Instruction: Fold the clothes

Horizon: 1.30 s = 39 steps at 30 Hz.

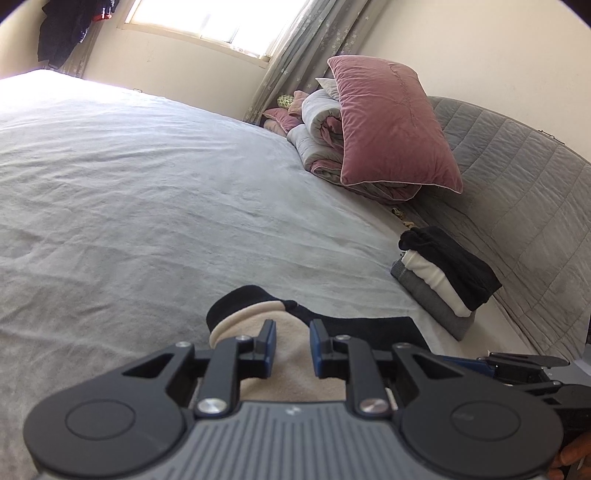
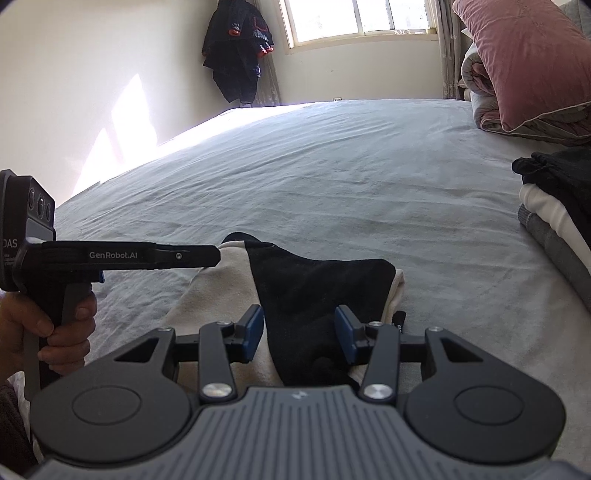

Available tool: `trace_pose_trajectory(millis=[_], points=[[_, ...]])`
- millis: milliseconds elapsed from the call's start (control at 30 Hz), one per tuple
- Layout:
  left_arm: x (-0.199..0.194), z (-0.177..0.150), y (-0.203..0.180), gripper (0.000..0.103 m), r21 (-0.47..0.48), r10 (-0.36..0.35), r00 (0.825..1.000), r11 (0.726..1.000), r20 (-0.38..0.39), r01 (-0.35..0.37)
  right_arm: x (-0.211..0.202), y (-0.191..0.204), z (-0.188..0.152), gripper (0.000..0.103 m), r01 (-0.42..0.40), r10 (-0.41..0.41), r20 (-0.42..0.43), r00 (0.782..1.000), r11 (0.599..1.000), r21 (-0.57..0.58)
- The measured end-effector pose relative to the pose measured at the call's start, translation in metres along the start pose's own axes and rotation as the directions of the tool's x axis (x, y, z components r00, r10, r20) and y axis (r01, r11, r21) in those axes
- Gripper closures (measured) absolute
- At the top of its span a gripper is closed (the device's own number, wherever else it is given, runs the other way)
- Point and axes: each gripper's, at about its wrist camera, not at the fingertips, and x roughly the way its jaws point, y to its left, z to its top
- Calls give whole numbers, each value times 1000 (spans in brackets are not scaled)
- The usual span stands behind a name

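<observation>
A beige and black garment [image 1: 255, 314] lies flat on the grey bed sheet [image 1: 147, 184] near the front edge. My left gripper [image 1: 292, 347] stands open just above its beige part, nothing pinched between the blue pads. In the right wrist view the same garment [image 2: 321, 288] shows a black panel over beige cloth. My right gripper [image 2: 300, 332] is open over that black panel. The left gripper [image 2: 216, 256] reaches in from the left, its tip at the beige edge, with a hand [image 2: 62, 325] on its handle.
A stack of folded clothes [image 1: 443, 280], black over white over grey, sits to the right by the quilted grey headboard [image 1: 517, 184]. A pink pillow [image 1: 391, 122] leans on a rolled quilt [image 1: 317, 140]. Dark clothes [image 2: 236, 48] hang in the corner beside the window [image 2: 354, 18].
</observation>
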Motion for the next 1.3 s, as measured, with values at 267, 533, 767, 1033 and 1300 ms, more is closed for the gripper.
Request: trace_pose_trajectory(millis=[267, 533, 767, 1033, 1300], points=[[-14, -12, -12, 75, 52, -45, 999, 998, -19, 46, -6, -6, -3, 51, 33, -33, 4, 999, 999, -6], [-23, -40, -36, 75, 154, -170, 982, 971, -81, 181, 0, -28, 4, 51, 63, -67, 39, 997, 993, 105], [-14, -53, -38, 75, 187, -169, 974, 963, -152, 196, 22, -34, 9, 71, 115, -119, 29, 992, 985, 126], [-19, -57, -40, 74, 201, -196, 961, 951, -194, 234, 25, -41, 6, 71, 132, -136, 15, 991, 980, 146], [-24, -57, -38, 71, 214, -201, 948, 943, -246, 255, 14, -41, 5, 51, 102, -107, 13, 994, 974, 203]])
